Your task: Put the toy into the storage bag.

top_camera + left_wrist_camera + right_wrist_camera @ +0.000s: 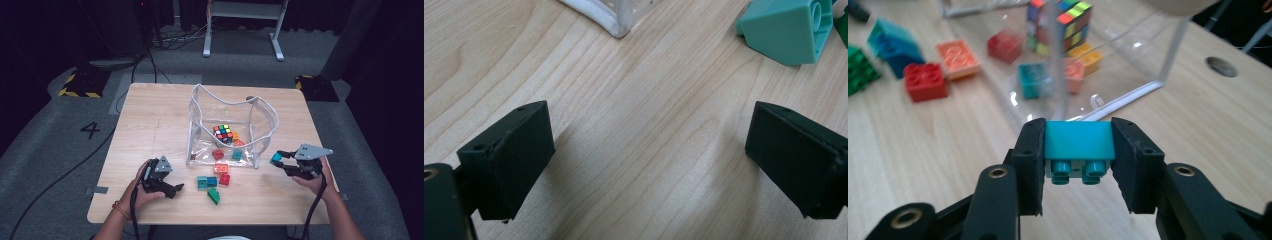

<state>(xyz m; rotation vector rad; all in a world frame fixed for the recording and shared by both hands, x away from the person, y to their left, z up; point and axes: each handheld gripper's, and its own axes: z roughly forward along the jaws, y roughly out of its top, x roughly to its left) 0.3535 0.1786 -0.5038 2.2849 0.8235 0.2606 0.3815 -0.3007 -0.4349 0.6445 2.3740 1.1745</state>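
My right gripper (pixel 278 158) hovers off the right corner of the clear plastic bag (pixel 260 120), shut on a teal brick (pixel 274 160). In the right gripper view the teal brick (pixel 1078 140) sits studs-down between the pads of the right gripper (pixel 1078 155). My left gripper (pixel 176 189) rests low at the table's front left. Its jaws stand wide apart over bare wood, with nothing between them in the left gripper view (pixel 649 150). A light-teal brick (pixel 784 30) lies just beyond it.
Inside the bag are a Rubik's cube (pixel 223 132) and red (pixel 218 154), teal (pixel 237 155) and orange (pixel 239 143) bricks. In front of it lie an orange brick (pixel 221 167), a red brick (pixel 224 179), a teal-and-blue pair (pixel 206 182) and a green brick (pixel 213 195).
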